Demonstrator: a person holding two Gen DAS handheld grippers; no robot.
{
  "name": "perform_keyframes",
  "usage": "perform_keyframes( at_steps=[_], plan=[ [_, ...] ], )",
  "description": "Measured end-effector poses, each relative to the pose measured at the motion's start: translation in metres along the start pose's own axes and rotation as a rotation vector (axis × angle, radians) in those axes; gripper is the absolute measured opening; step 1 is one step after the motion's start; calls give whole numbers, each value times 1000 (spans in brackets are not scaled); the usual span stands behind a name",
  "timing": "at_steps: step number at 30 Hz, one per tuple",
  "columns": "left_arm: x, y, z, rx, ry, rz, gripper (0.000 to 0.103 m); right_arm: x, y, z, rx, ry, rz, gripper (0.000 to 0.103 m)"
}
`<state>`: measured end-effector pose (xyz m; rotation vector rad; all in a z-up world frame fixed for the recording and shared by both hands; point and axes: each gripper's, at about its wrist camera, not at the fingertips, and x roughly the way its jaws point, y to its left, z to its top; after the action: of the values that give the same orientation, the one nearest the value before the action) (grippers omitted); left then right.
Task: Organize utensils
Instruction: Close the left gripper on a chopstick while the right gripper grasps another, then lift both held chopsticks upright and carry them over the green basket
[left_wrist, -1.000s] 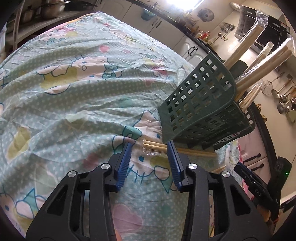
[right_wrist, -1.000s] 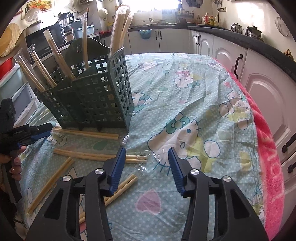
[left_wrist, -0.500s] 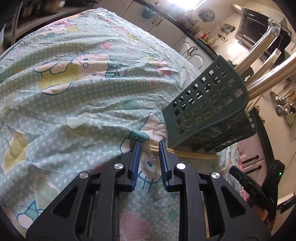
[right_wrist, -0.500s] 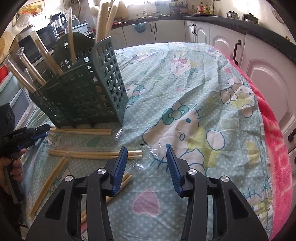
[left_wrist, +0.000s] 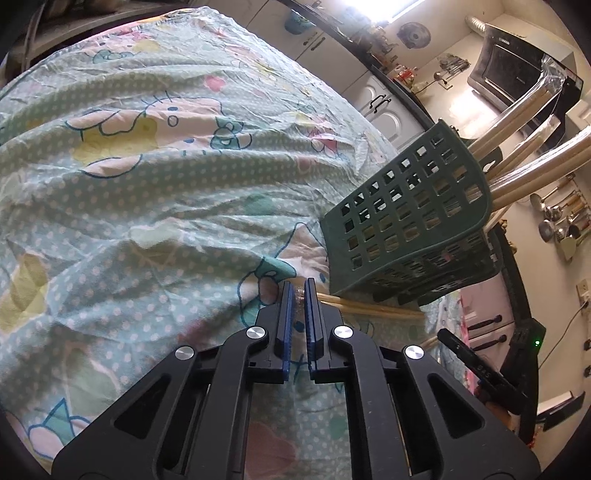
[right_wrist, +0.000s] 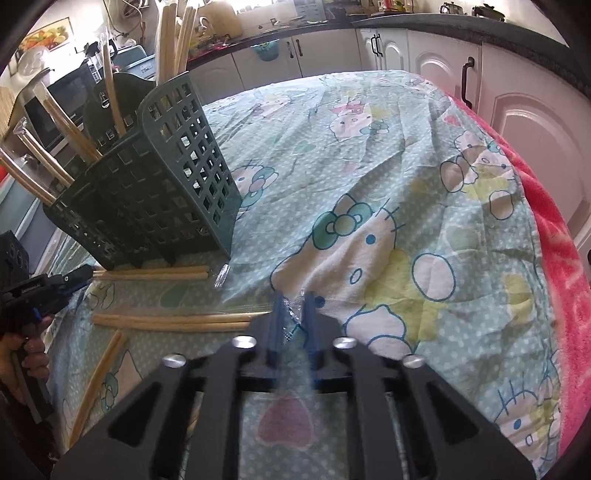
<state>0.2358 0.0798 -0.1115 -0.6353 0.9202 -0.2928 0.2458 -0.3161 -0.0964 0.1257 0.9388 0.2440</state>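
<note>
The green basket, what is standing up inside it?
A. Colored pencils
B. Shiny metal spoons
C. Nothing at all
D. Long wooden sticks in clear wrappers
D: long pale sticks in clear wrappers poke up out of the green basket, and more of the same sticks lie on the cloth beside it.

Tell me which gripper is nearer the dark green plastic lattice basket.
Left. The left gripper, just closed on wrapped chopsticks, sits at the basket's foot; the right gripper, just closed on a clear wrapper, is farther out on the cloth.
</note>
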Motion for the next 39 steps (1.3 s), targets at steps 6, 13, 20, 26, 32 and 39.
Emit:
perform_keyframes(
  at_steps=[6,13,20,26,32,39],
  plan=[
    [-14,-4,-3,-2,-22,-52,2,-27,10,2,-38,-82,11,2],
    [-41,-25,-5,46,-76,-80,1,-71,50,10,-164,-204,54,1],
    [-79,-67,-1,144,-166,-107,0,-106,83,28,-246,-286,106,1],
    [-100,-95,2,214,-206,-122,0,-129,112,34,-302,-318,144,1],
    [-118,-118,-3,286,-230,-135,0,-148,136,38,-349,-348,191,1],
    [-135,-140,-6,352,-242,-143,0,-166,153,41,-382,-382,230,1]
  ],
)
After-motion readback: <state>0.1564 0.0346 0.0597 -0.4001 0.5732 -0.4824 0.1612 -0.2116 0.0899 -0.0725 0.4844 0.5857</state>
